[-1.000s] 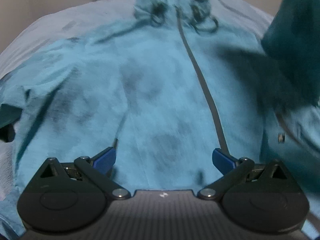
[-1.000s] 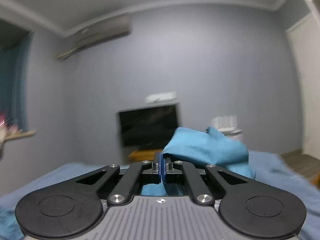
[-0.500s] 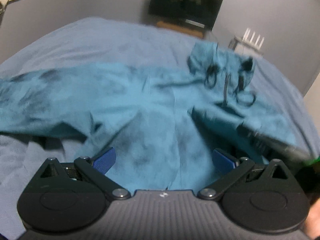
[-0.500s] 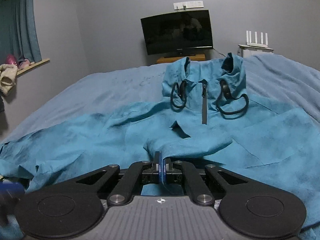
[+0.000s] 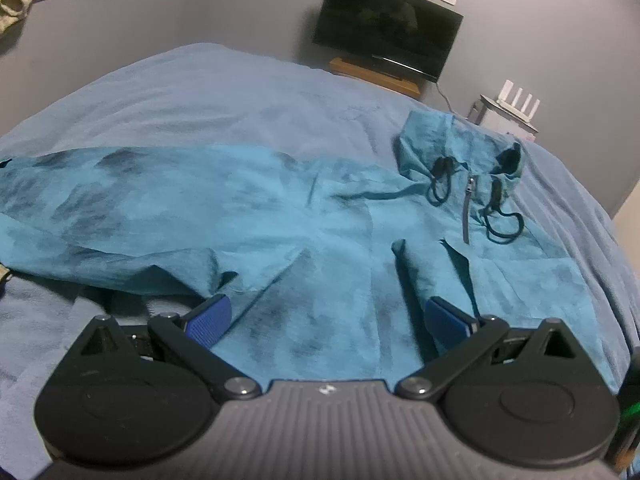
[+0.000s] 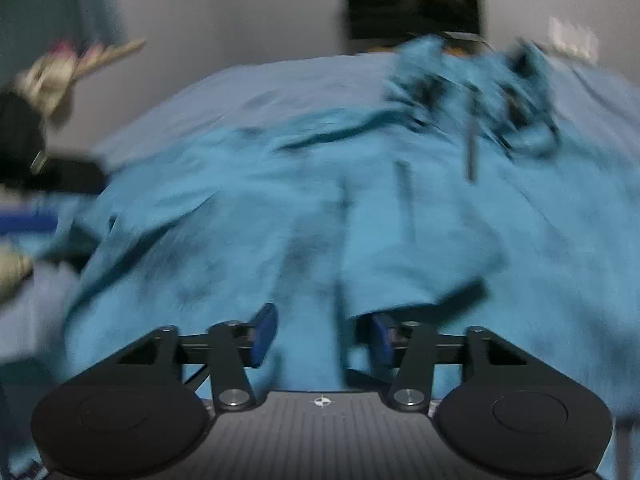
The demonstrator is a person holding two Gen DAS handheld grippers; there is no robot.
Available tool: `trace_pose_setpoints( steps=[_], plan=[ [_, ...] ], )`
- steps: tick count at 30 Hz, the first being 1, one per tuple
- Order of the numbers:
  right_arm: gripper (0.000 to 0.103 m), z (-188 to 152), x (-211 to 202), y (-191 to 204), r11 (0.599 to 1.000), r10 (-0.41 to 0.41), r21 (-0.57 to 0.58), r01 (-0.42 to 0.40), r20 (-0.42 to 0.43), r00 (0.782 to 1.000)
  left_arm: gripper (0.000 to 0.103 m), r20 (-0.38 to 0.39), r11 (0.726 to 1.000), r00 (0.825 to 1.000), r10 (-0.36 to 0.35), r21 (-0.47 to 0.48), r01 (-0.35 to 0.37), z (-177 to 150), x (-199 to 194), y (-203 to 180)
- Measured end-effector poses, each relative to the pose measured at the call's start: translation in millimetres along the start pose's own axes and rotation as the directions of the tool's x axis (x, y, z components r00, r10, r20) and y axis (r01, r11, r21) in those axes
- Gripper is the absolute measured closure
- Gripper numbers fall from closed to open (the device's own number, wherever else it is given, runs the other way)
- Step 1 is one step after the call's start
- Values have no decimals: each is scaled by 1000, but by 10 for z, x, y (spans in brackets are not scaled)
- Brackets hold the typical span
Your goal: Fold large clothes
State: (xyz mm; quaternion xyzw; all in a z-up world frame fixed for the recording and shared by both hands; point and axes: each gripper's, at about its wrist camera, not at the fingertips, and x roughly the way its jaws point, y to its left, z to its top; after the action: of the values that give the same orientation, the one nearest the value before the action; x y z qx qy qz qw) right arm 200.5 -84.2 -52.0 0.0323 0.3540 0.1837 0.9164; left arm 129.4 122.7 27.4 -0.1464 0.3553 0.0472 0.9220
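The teal jacket (image 5: 304,224) lies spread face-up on the blue bedspread (image 5: 200,92). Its long axis runs from the hem at 6 o'clock, nearest the cameras, to the collar (image 5: 460,152) at about 1 o'clock, so the collar end points toward the far wall.

Left wrist view, left to right: one sleeve (image 5: 100,200) extends flat toward 9 o'clock, its cuff at the frame edge. The body panel occupies the centre. A grey zipper (image 5: 467,216) runs down from the collar, with black drawcord loops (image 5: 500,224) either side. The other sleeve is folded across the chest, ending near the zipper. Beyond the bed, a television (image 5: 386,28) sits at 12 o'clock.

The left gripper (image 5: 328,320) hovers over the hem, blue pads (image 5: 210,316) spread wide, nothing between them.

Right wrist view (motion-blurred): the right gripper (image 6: 320,332) has just been opening; its pads stand apart, with a fold of jacket fabric (image 6: 400,280) draped loosely over the right-hand pad, not pinched.
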Motion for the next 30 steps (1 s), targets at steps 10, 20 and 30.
trace_pose_setpoints(
  steps=[10,20,30],
  plan=[
    [75,85,40,-601,924,27,377,-61,95,995,0,-22,998,998,52,25,-51,-46,127,0],
    [63,145,-58,535,969,234,-98,-229,45,971,0,-15,995,997,76,-64,-77,51,138,248],
    [55,22,-412,-48,984,-102,-141,113,89,991,0,-78,992,989,127,5,-127,-25,447,214]
  ],
)
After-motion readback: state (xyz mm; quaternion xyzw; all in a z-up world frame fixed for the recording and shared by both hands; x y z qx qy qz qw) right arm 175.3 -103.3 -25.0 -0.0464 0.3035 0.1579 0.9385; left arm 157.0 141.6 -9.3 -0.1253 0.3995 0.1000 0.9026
